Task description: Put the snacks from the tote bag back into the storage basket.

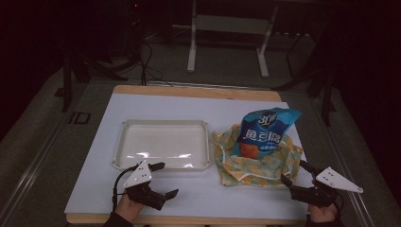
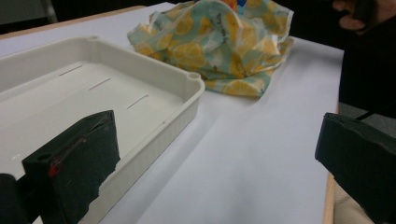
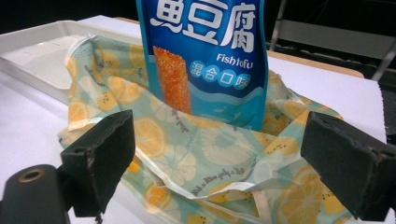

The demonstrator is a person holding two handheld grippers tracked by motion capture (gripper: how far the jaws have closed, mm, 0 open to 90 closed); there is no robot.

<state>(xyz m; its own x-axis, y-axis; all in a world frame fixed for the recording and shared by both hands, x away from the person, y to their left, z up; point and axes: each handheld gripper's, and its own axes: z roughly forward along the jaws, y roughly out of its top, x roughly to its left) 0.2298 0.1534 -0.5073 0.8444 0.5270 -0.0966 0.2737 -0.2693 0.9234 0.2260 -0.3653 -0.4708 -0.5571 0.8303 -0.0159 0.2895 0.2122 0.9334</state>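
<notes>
The main risk, as I judge it, is that the right tool (image 1: 299, 176) bites only thin cloth: the lemon-print bag (image 1: 257, 163) is limp and crumpled, so a pinch on one loose fold could drag the whole bundle across the desk (image 1: 156, 105) or tip the tall blue snack packet (image 1: 265, 130), which stands upright in the bag's open mouth and looks easy to topple. The packet's glossy film may also slip between the pads if it is gripped low, where the cloth covers it. The right tool sits at the near right corner of the bag, jaws spread wide and holding nothing; in the right gripper view the bag's rim (image 3: 201, 179) lies between and just ahead of the jaws, with the packet (image 3: 205, 56) rising behind it. The left tool (image 1: 161, 180) rests at the near edge of the desk, also wide open and empty, just in front of the white tray (image 1: 124, 126), which lies to the left of the bag and close beside it.
</notes>
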